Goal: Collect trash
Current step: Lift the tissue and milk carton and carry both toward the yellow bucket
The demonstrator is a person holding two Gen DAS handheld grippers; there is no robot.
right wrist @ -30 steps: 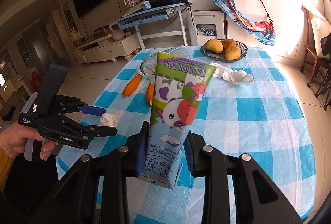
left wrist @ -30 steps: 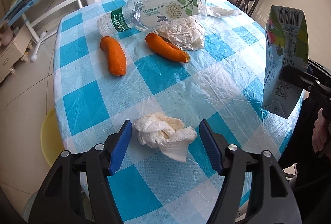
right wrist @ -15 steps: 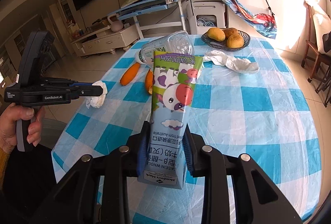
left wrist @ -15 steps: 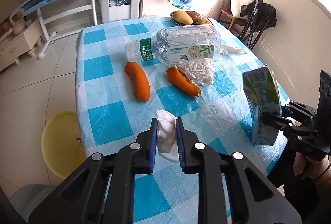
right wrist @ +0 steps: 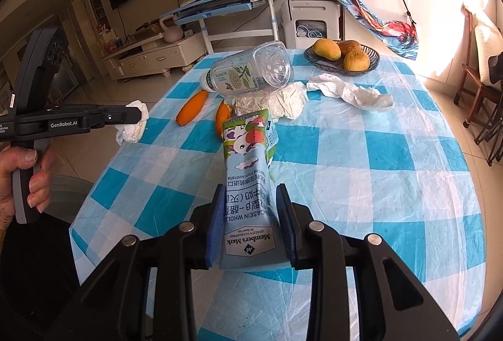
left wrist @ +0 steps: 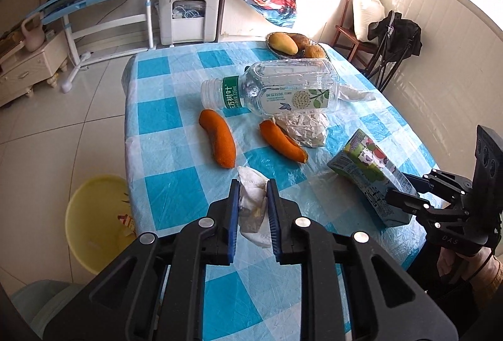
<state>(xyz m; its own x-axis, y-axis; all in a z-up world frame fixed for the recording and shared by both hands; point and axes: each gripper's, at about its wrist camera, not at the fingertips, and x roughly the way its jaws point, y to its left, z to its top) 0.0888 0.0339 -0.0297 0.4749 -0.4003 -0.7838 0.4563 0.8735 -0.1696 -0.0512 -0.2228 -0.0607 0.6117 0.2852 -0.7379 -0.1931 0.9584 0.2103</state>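
Tissue wad [left wrist: 253, 202] pinched between left tongs [left wrist: 252, 212].

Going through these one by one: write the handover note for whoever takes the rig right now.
Left gripper: shut on the crumpled tissue, lifted off the table.
Right gripper: jaws just widened a little, milk carton between them, tipped forward.
Done: two pieces picked up, neither binned.
Left on the table: plastic bottle, two orange peels, crumpled wrapper, another tissue.
Yellow bin stands on the floor beside the table.

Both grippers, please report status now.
Left gripper shut on tissue wad, lifted. Right gripper around milk carton, jaws just widened. Yellow bin unobstructed.
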